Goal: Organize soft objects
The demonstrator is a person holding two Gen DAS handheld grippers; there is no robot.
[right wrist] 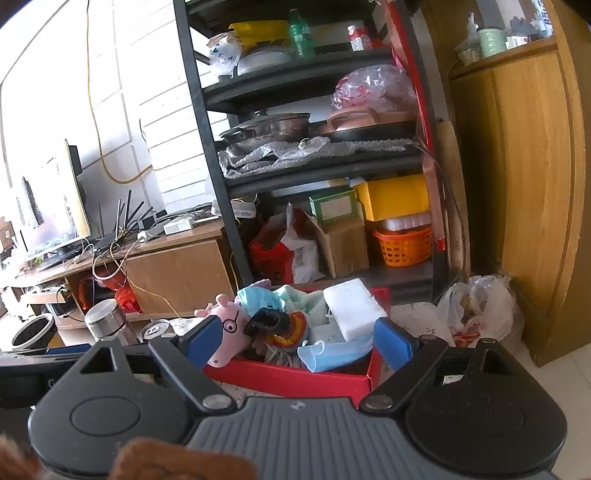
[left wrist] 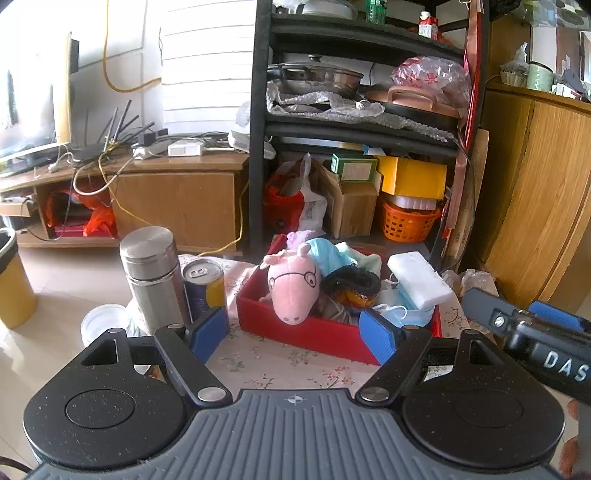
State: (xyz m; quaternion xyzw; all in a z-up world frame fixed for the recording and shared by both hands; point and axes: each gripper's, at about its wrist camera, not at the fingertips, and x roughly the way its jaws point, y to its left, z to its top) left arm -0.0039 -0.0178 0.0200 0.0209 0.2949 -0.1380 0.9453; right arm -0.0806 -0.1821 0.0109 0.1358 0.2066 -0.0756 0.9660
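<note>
A: Your claws?
B: Left claw [left wrist: 295,328] and right claw [right wrist: 299,341] both wide, empty, before the red box [left wrist: 306,332].
A: Contents?
B: Pig plush [left wrist: 293,286], face mask [right wrist: 332,352], white sponge [left wrist: 419,275] inside. Steel flask [left wrist: 153,273] and drink can [left wrist: 203,284] stand just left on your counter [left wrist: 295,363].

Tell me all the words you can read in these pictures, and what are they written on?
"DAS": white letters on the black body of the right gripper, cut off at the picture's edge.
Green box on the shelf: label too blurred to read.
Drink can: print too blurred.
Small carton on the top shelf: too small to read.
</note>
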